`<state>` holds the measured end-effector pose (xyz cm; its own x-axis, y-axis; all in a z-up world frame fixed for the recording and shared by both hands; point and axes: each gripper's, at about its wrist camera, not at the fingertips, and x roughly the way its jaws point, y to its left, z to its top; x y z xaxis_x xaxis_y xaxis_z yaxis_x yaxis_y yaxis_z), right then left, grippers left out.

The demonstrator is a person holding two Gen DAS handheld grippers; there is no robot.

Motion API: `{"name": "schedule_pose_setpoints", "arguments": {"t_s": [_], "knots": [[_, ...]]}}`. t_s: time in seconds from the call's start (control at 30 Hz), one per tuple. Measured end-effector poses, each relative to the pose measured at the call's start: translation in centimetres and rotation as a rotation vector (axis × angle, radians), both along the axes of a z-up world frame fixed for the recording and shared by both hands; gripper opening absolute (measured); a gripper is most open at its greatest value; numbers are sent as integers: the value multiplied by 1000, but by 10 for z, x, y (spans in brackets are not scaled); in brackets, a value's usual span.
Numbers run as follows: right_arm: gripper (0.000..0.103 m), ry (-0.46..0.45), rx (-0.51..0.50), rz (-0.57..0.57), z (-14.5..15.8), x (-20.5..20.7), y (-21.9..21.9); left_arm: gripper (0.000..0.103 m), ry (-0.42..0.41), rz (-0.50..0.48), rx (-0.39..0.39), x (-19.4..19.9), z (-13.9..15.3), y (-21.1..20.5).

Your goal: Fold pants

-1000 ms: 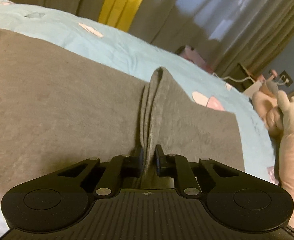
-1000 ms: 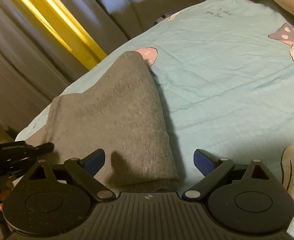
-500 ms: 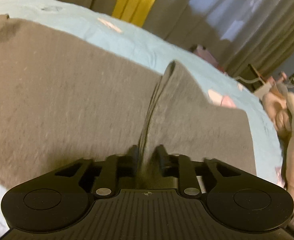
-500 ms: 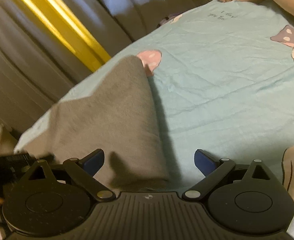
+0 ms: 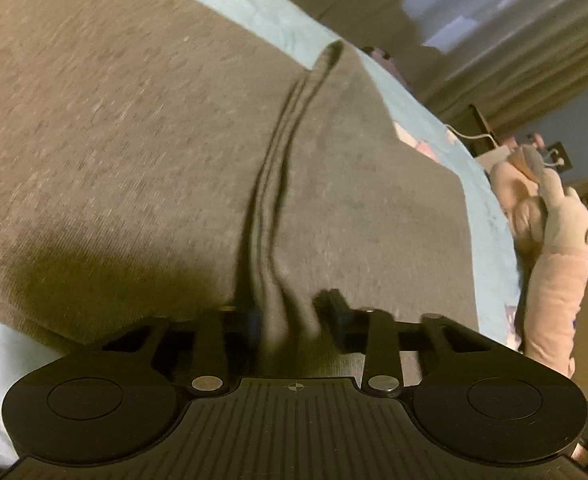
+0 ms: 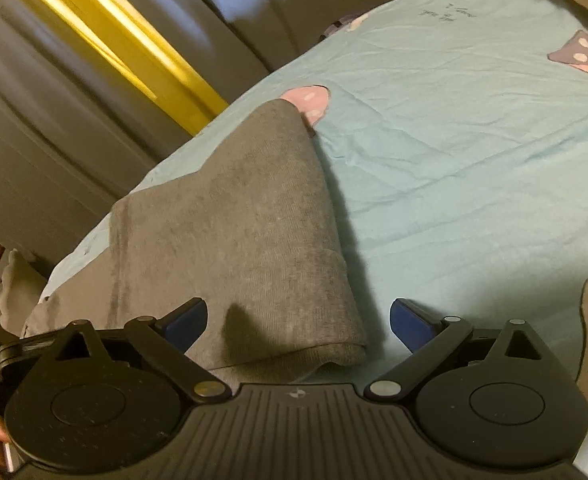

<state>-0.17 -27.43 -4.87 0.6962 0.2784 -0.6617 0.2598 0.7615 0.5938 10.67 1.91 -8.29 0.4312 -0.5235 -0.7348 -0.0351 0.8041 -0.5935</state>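
Grey knit fabric fills most of the left wrist view: the pants (image 5: 142, 152) are spread over a pale turquoise bed sheet (image 6: 473, 152). A raised ridge of bunched cloth (image 5: 282, 168) runs from the far edge of the pants down toward the camera and ends between the fingers of the left gripper (image 5: 290, 312). The jaws of this gripper have just been closing after opening a little; they are seen narrowly apart, with the ridge lying between them. The cloth is touched by the left finger, while a small gap is left beside the right one, so a firm clamp cannot be told through the blur.

In the right wrist view a folded part of the pants (image 6: 246, 240) is shown with its rounded fold edge nearest the camera. The right gripper (image 6: 297, 320) is held with its blue-padded fingers (image 6: 409, 324) wide apart, nothing pressed between them; the fold edge lies below the gap, toward the left finger.

Spotted mushroom shapes (image 6: 309, 100) are printed on the sheet. A short line of dark handwritten-style script (image 6: 447, 14) is printed near the far end; it is too small to be read with certainty. A pink plush toy (image 5: 553, 248) is seen beside the bed, and grey curtains (image 6: 54, 100) with a yellow strip (image 6: 134, 44) hang behind.
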Motion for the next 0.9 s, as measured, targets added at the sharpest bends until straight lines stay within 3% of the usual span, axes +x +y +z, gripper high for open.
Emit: {"name": "schedule_pose_setpoints", "arguments": {"t_s": [0.07, 0.17, 0.33, 0.47, 0.67, 0.8, 0.83, 0.9], "knots": [[98, -13, -10, 15, 2, 0, 4, 17, 25, 21, -47, 2, -2, 4], [98, 11, -54, 34, 0, 2, 10, 13, 9, 38, -64, -1, 0, 6], [98, -18, -55, 12, 3, 0, 7, 13, -93, 34, -87, -15, 31, 15], [98, 36, -71, 10, -2, 2, 7, 13, -200, 15, 9, -23, 57, 17], [98, 57, -108, 16, -5, 5, 7, 14, -234, 58, 127, -32, 54, 27], [99, 68, -186, 53, -4, 9, 19, 18, -118, 124, 103, -21, 24, 37], [99, 69, -202, 59, -4, 9, 21, 26, -87, 142, 97, -19, 20, 39], [99, 33, -203, 50, 0, 6, 20, 26, -109, 168, 75, -21, 23, 43]]}}
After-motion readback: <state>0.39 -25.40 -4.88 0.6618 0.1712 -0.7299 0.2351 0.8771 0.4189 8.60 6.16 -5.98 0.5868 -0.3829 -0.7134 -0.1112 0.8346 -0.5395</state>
